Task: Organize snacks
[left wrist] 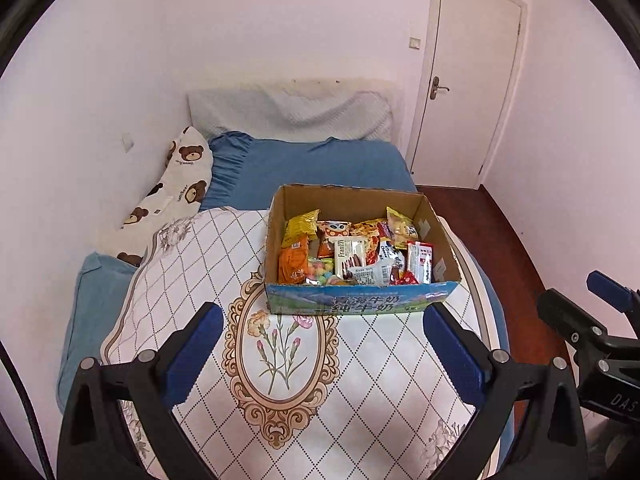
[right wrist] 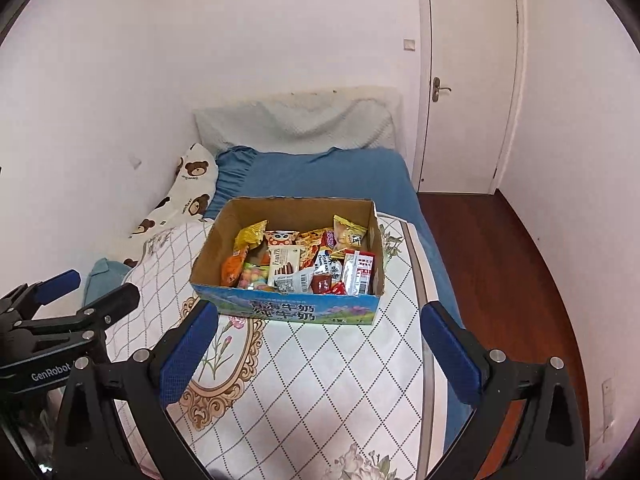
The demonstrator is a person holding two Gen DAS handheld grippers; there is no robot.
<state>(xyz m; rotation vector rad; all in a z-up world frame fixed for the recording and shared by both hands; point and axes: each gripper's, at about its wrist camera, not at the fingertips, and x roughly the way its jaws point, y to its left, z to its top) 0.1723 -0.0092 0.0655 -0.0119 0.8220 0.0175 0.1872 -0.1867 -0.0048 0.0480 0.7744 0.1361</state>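
An open cardboard box with a blue printed front stands on a white quilted cover on the bed. It is packed with several snack packets: a yellow bag, an orange bag, a white Franzzi wafer pack and a red-and-white pack. My left gripper hangs open short of the box, nothing between its blue pads. My right gripper is likewise open and empty, just in front of the box. Each gripper shows at the edge of the other's view.
The white patterned cover spreads over a blue bed. A bear-print pillow lies along the left wall and a grey pillow at the head. A white door and wooden floor lie to the right.
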